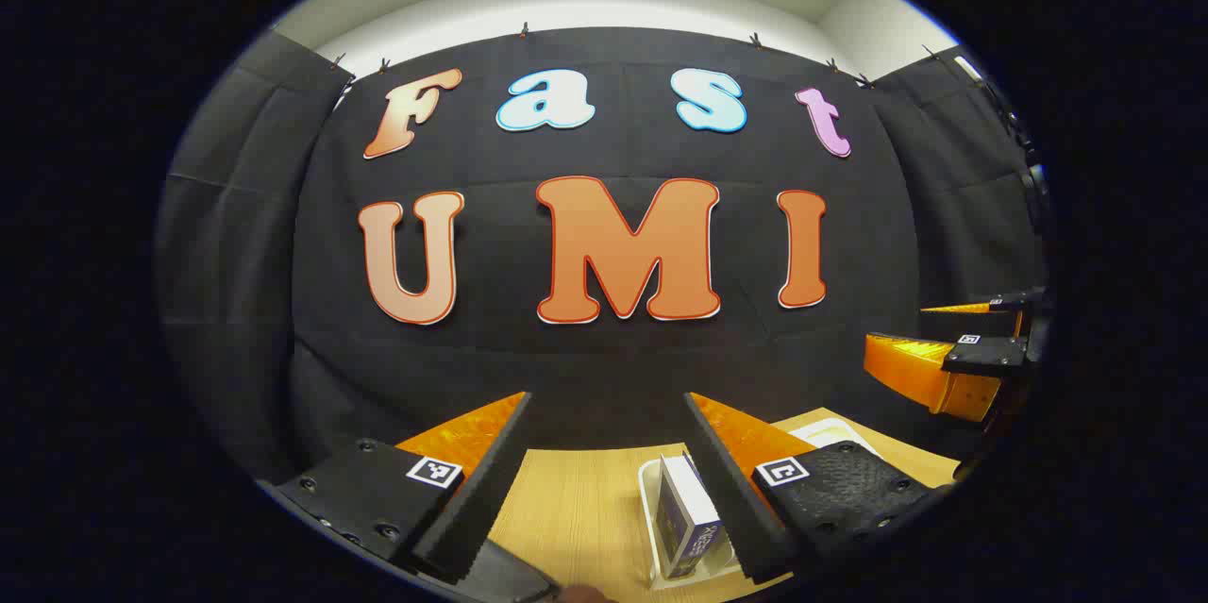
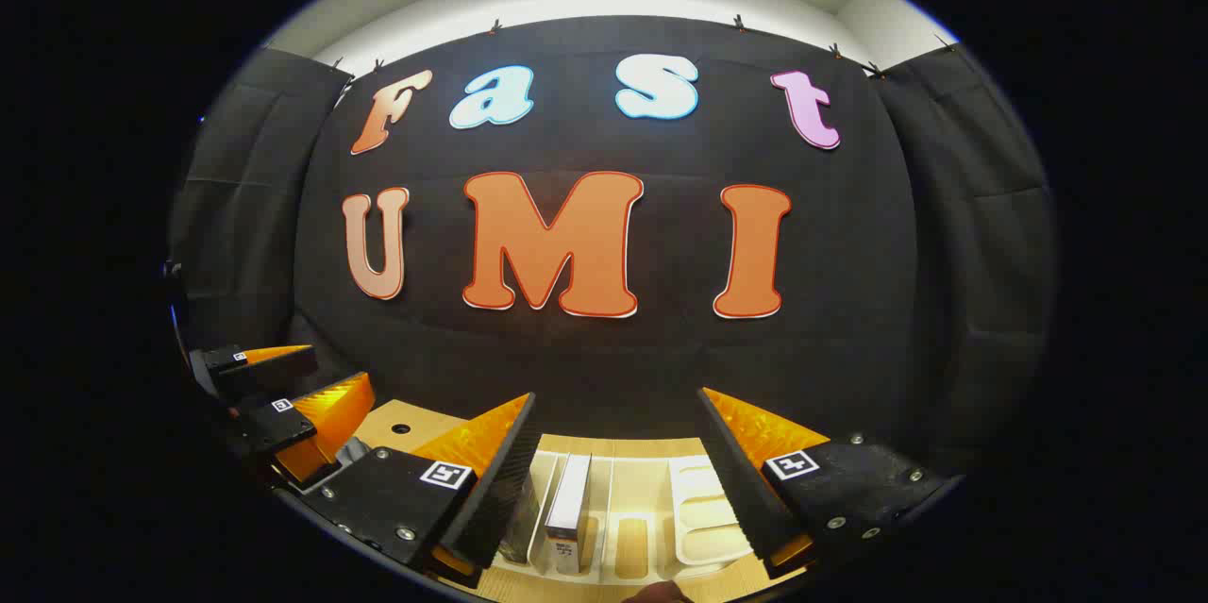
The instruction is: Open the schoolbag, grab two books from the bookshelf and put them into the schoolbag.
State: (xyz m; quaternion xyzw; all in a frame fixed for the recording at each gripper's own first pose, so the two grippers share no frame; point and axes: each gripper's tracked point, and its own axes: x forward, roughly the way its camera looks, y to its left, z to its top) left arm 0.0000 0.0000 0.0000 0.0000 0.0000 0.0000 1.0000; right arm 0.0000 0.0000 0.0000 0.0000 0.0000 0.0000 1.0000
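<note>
A white wire bookshelf (image 2: 703, 499) stands on the wooden table (image 1: 576, 509), just below and ahead of both grippers. One upright book with a white spine (image 2: 569, 499) sits in a left slot, and the slots to its right look vacant. In the left gripper view the same book (image 1: 684, 518) shows a blue cover, leaning in the rack (image 1: 647, 490). My left gripper (image 1: 607, 400) is open with nothing between its fingers. My right gripper (image 2: 615, 395) is open too, above the rack. Each gripper appears beside the other: right gripper (image 1: 908, 332), left gripper (image 2: 338, 365). A dark shape (image 1: 510, 577) at the bottom edge is too cropped to identify.
The black cloth wall rises right behind the table's far edge. A small hole (image 2: 401, 428) marks the tabletop to the left of the rack. Bare wood lies left of the rack in the left gripper view.
</note>
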